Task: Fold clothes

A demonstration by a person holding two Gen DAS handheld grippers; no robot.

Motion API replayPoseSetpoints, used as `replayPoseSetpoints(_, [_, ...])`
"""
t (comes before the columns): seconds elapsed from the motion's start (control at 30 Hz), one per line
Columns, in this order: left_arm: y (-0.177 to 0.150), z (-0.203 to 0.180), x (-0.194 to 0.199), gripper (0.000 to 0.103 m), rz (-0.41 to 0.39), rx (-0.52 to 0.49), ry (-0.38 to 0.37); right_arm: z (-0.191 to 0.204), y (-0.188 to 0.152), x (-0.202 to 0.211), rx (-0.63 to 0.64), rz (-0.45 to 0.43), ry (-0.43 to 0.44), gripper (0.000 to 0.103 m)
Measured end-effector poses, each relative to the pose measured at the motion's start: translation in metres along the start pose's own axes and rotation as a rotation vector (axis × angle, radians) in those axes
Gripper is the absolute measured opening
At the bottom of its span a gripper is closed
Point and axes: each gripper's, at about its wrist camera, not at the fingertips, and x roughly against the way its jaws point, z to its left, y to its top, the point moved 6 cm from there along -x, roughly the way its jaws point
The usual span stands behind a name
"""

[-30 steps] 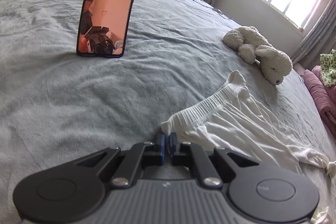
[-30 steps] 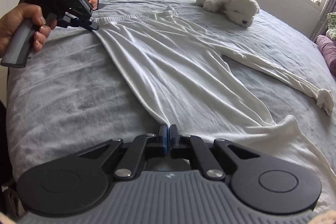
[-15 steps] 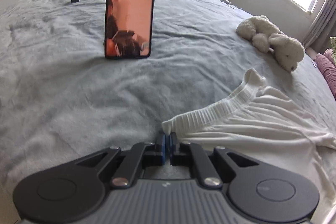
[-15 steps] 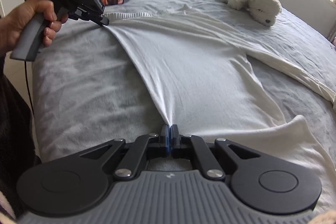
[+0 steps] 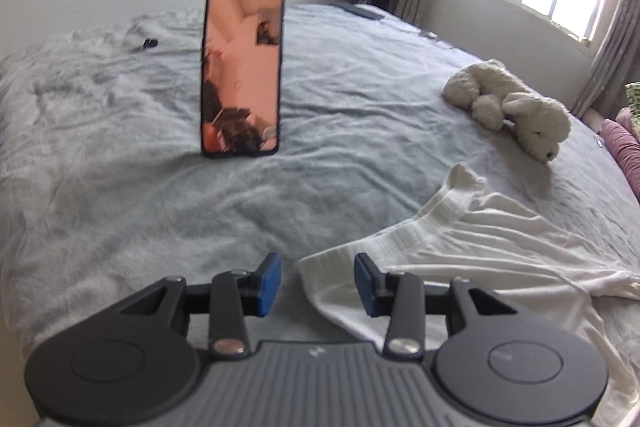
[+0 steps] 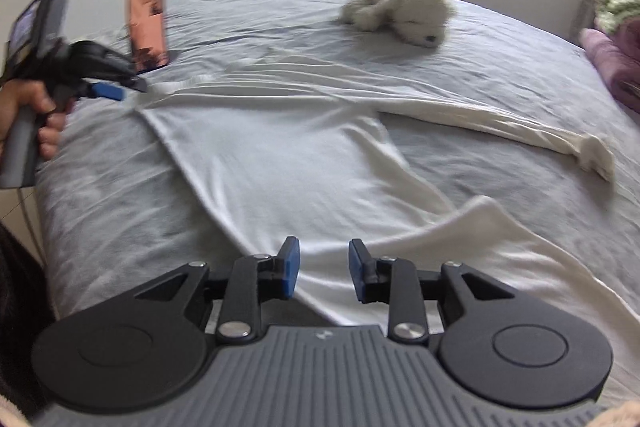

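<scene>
Opening both sets of jaws, I see nothing pinched between the pads. My left gripper (image 5: 316, 281) hangs over the ribbed hem corner of the white long-sleeved top (image 6: 288, 163), fingers apart, cloth lying loose below them. My right gripper (image 6: 319, 273) sits above the top's near edge, fingers apart too. Top lies spread on the grey bedspread (image 5: 100, 187), one sleeve stretched rightwards. Phone (image 5: 241, 71) stands upright behind; plush dog (image 5: 516, 107) lies beyond, apart from the top.
</scene>
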Motion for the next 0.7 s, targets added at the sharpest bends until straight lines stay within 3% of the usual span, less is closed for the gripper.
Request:
replayPoseSetpoints(0.37, [-0.033, -0.092, 0.012, 0.044, 0.037, -0.225, -0.22, -0.109, -0.038, 0.019, -0.247, 0.016, -0.231, 0.031])
replayPoseSetpoints(0.7, [-0.078, -0.166, 0.025, 0.044, 0.079, -0.393, -0.381, -0.181, -0.068, 0.036, -0.408, -0.026, -0.349, 0.031])
